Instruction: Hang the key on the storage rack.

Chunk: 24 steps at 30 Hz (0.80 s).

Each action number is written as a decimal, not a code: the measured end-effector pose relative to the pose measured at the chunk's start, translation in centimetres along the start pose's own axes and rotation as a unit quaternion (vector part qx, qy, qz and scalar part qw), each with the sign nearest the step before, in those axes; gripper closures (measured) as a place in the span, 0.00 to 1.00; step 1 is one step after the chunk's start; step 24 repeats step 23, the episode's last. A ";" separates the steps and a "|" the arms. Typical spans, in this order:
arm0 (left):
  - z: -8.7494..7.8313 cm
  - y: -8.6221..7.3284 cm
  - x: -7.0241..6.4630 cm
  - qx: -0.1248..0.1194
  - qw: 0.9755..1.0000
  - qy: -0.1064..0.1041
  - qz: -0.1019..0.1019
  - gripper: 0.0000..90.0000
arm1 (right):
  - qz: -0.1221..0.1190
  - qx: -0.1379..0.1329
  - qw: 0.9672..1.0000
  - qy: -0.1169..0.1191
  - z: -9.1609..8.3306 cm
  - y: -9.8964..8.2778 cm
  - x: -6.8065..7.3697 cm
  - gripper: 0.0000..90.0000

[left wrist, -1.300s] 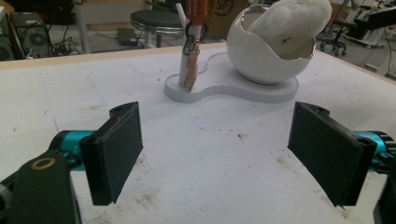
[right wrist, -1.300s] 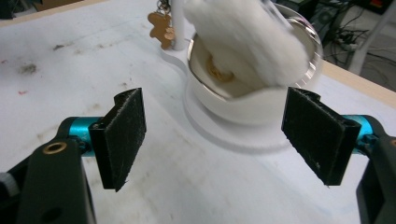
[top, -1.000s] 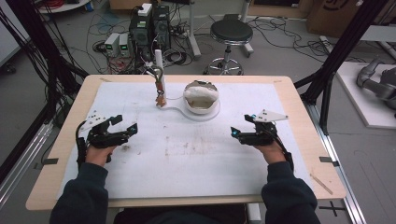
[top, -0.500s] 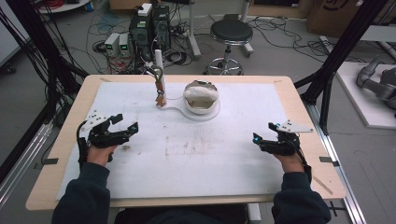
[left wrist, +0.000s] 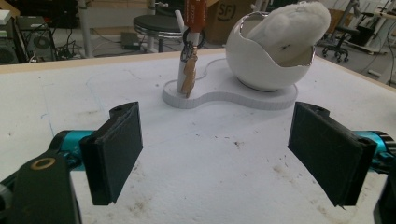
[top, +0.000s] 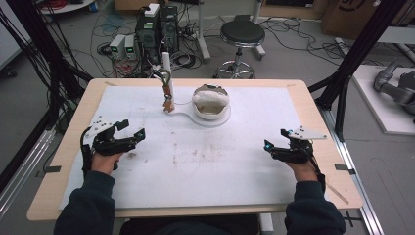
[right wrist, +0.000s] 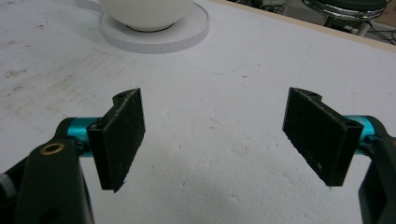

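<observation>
Two pairs of black flat jaws, both spread wide with nothing but bare white sheet between them. Left gripper (top: 131,135), black with teal joints, held in a hand (top: 105,160) low over the stained white foam sheet (top: 210,166) near the desk's left edge, jaws aimed toward the far middle; same gripper (left wrist: 217,156) seen along its own pads, gap open onto the sheet. Right gripper (top: 275,142) held in the other hand (top: 298,165) near the desk's right edge, jaws pointed toward the centre, a grey three-cornered plate on top; from its own camera (right wrist: 212,140) again wide apart, nothing gripped. Well apart from both, toward the far edge at the middle: white egg-shaped ceramic bowl (top: 211,104) with a jagged open rim, a white fluffy wad (left wrist: 292,23) stuffed in its mouth, seated on a flat white figure-eight base (left wrist: 224,91). On that base's smaller end, just left of the bowl, an upright slim white post (top: 167,83) with a ring and a tan tag hanging against it. Light wooden desk (top: 313,105) showing round the sheet on every side. Dark sleeves entering from the near edge.
</observation>
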<state>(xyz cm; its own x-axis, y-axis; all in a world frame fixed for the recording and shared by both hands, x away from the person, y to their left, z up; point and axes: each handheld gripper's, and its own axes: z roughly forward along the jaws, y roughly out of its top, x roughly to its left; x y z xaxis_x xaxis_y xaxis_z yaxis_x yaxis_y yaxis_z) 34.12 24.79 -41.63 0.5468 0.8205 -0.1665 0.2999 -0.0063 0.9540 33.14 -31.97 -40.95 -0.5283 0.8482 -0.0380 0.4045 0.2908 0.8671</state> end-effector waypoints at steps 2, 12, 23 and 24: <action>0.0 0.0 0.0 0.001 1.000 0.000 0.001 0.19 | -0.001 0.001 1.000 -0.002 0.0 0.0 0.0 0.24; 0.0 -0.1 -0.1 0.001 1.000 -0.002 0.001 0.19 | -0.002 0.000 1.000 -0.002 0.1 0.1 0.1 0.24; 0.1 -0.1 -0.1 0.002 1.000 0.000 0.000 0.19 | -0.002 0.002 1.000 0.002 0.4 0.1 0.0 0.24; 0.1 -0.1 -0.1 0.002 1.000 0.000 0.000 0.19 | -0.002 0.002 1.000 0.002 0.4 0.1 0.0 0.24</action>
